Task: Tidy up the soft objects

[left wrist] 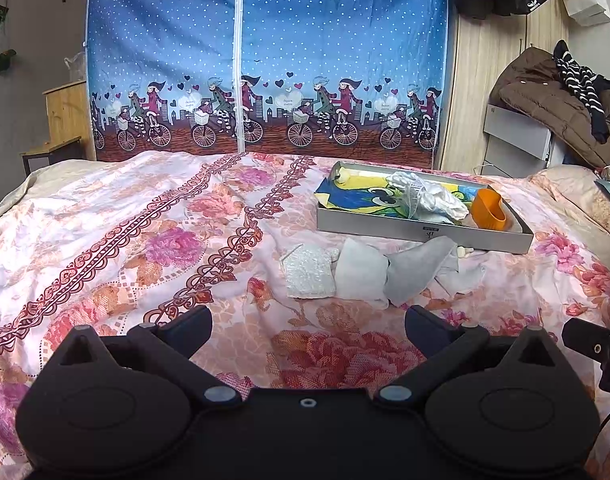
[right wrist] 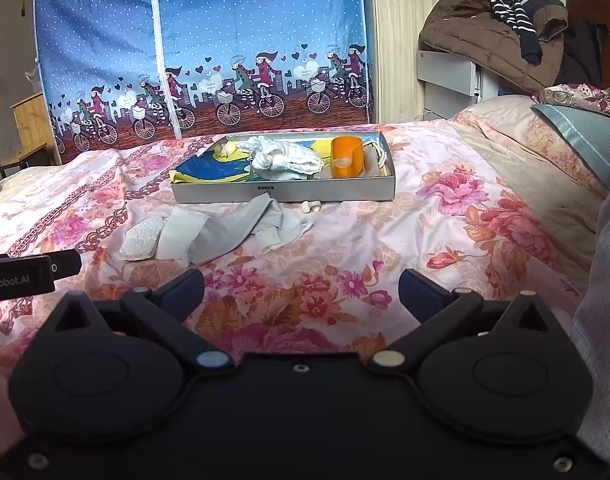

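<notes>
A shallow grey box [left wrist: 421,233] [right wrist: 285,193] lies on the flowered bedspread [left wrist: 145,240] [right wrist: 445,240]. Inside it are a yellow and blue cloth [left wrist: 357,196] [right wrist: 209,170], a crumpled white cloth [left wrist: 429,196] [right wrist: 285,158] and an orange cup [left wrist: 490,209] [right wrist: 346,157] on its side. In front of the box lie a textured white pad [left wrist: 307,270] [right wrist: 141,236], a white cloth [left wrist: 359,274] [right wrist: 177,232] and a grey cloth [left wrist: 421,266] [right wrist: 241,226]. A small white piece [right wrist: 311,207] rests by the box front. My left gripper [left wrist: 309,326] and my right gripper [right wrist: 301,288] both hover open and empty, short of the cloths.
A blue fabric wardrobe [left wrist: 265,60] [right wrist: 201,48] with cyclist prints stands behind the bed. A brown coat [left wrist: 553,100] [right wrist: 485,32] is piled on a grey box at the right. Pillows [right wrist: 585,140] lie at the bed's right. The left gripper's body [right wrist: 21,276] shows at the left edge.
</notes>
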A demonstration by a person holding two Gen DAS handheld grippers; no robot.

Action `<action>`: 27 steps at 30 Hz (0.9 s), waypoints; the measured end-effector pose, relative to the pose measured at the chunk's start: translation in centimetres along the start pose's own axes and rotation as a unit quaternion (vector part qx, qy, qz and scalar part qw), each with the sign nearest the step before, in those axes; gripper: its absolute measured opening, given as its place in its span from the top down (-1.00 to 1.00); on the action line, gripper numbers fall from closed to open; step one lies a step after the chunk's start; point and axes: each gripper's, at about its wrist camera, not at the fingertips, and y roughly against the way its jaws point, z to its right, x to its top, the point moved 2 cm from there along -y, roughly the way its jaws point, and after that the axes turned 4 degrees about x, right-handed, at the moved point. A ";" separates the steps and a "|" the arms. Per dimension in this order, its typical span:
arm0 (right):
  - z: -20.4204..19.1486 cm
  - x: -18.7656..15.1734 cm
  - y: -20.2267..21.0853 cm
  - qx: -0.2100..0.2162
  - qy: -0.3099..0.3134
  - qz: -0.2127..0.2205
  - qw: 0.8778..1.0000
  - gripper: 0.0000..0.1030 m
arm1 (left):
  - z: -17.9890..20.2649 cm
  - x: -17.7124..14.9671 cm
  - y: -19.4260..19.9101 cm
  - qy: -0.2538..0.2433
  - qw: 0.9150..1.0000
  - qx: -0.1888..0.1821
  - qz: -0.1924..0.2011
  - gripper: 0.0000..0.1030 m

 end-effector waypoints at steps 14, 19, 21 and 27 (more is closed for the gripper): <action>0.2 -0.3 -0.1 -0.002 -0.003 -0.004 1.000 -0.99 | -0.1 -0.1 -0.2 -0.001 1.000 0.000 -0.003 -0.99; 0.3 -0.4 -0.3 -0.002 -0.005 -0.009 1.000 -0.99 | 0.0 -0.2 -0.5 -0.003 1.000 0.000 -0.006 -0.99; 0.3 -0.4 -0.3 -0.002 -0.005 -0.010 1.000 -0.99 | 0.0 -0.2 -0.6 -0.004 1.000 0.000 -0.007 -0.99; 0.5 -0.3 -0.5 -0.002 -0.007 -0.016 1.000 -0.99 | 0.4 -0.2 -0.7 -0.005 1.000 0.000 -0.007 -0.99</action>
